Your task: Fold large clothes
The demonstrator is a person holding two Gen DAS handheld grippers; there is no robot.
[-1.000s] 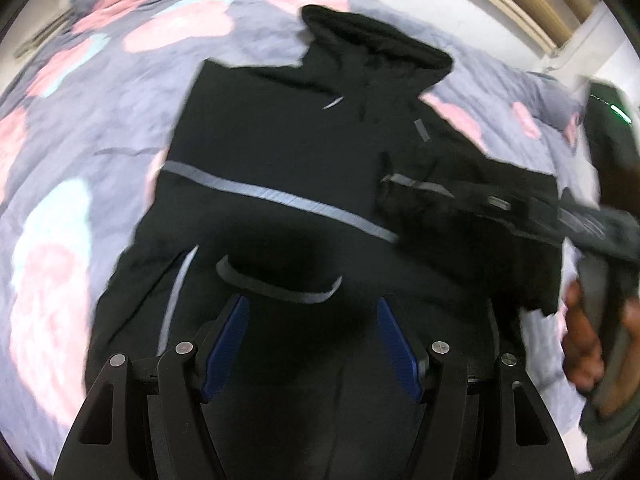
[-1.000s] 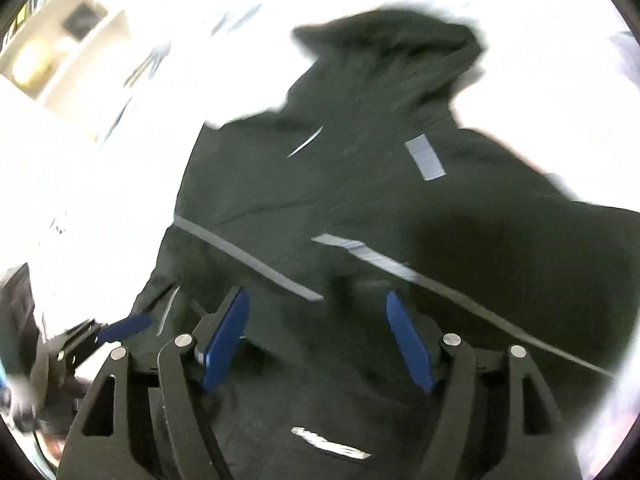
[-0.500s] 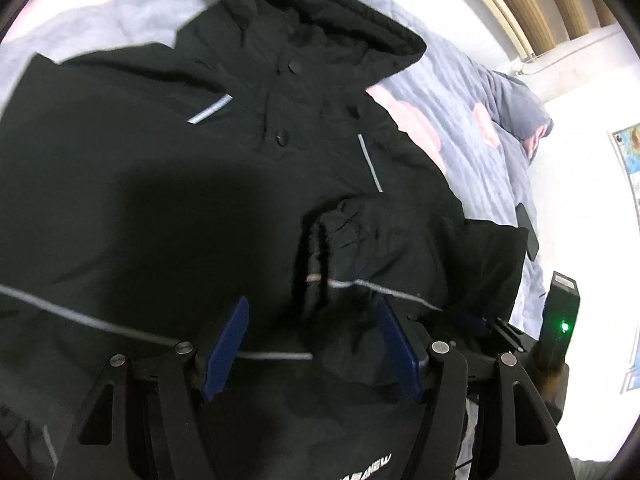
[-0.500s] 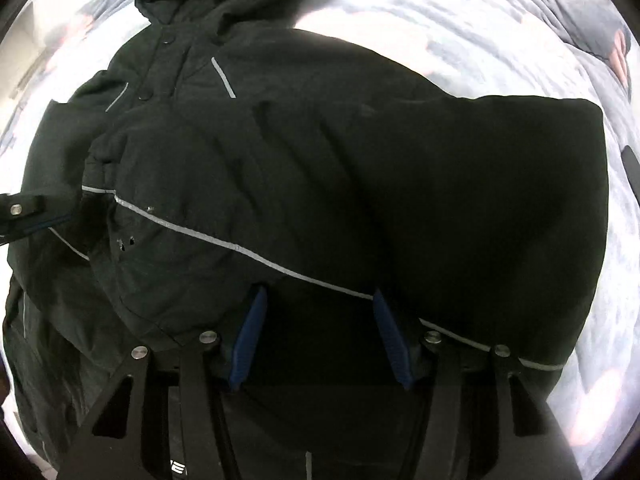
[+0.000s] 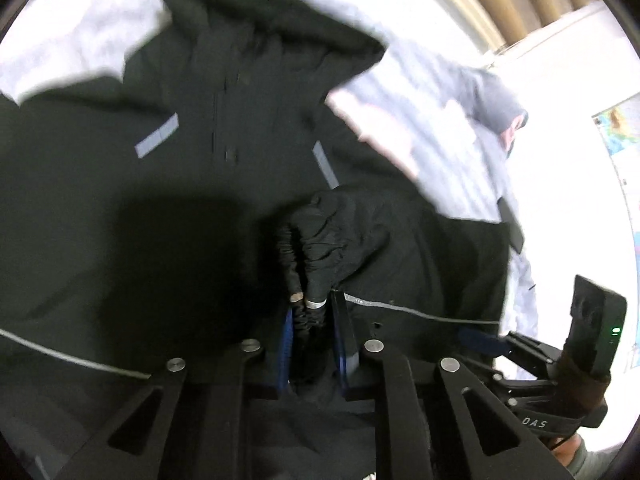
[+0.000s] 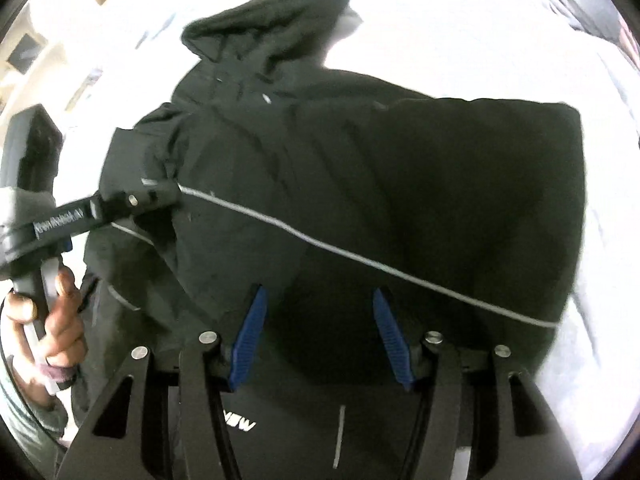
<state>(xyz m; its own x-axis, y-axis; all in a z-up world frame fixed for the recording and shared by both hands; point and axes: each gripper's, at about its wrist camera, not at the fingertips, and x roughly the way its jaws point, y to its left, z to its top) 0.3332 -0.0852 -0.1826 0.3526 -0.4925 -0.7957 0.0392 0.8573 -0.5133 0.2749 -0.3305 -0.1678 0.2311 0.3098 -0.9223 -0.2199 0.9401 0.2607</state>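
A black hooded jacket [image 5: 168,208] with thin grey reflective stripes lies spread on a bed, hood at the far end; it also fills the right wrist view [image 6: 400,184]. Its right sleeve is folded across the body. My left gripper [image 5: 314,320] is shut on the bunched sleeve cuff [image 5: 320,240]; it shows from the side in the right wrist view [image 6: 160,192]. My right gripper [image 6: 320,328] is open and empty just above the jacket's lower body; it shows at the right in the left wrist view [image 5: 484,340].
The bed has a grey cover with pink patches [image 5: 404,120]. A white wall with a poster [image 5: 616,132] is at the right. A small dark flat object [image 5: 510,224] lies on the cover beside the folded sleeve.
My left gripper has closed on the sleeve cuff, which sat between its open fingers before. My right gripper has opened wider and sits slightly back from the jacket.
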